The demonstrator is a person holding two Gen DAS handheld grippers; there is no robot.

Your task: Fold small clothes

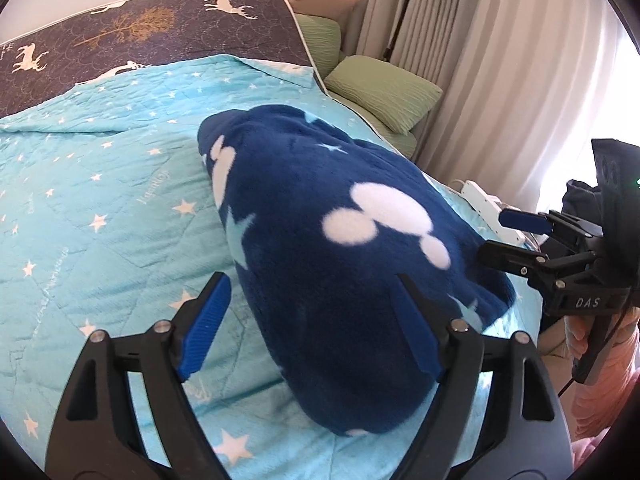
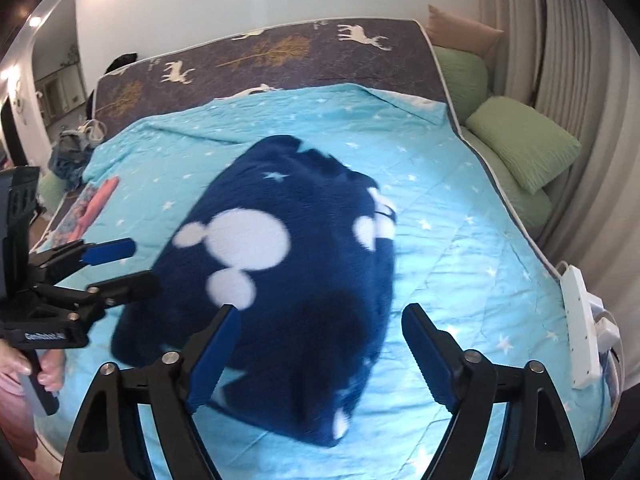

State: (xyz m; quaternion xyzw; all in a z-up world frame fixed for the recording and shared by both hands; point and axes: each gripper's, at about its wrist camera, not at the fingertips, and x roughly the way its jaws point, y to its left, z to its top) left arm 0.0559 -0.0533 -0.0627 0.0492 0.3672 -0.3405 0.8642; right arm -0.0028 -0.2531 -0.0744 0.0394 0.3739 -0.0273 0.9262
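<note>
Lying on quilt (image 2: pixel 460 216): fleece garment (image 2: pixel 288 264) | power strip (image 2: pixel 582 320) at edge

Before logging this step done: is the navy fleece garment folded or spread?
Folded: the navy fleece garment lies as a compact doubled bundle on the quilt, no sleeves spread.

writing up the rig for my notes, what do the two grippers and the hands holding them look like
Both are black linkage frames with silver rivets and ribbed blue finger pads. The left gripper carries white lettering, blurred, on its body. The right gripper reads "DAS", with a dark cable trailing below its handle. Bare hands grip the handles; a pink sleeve shows beside the right one.
</note>
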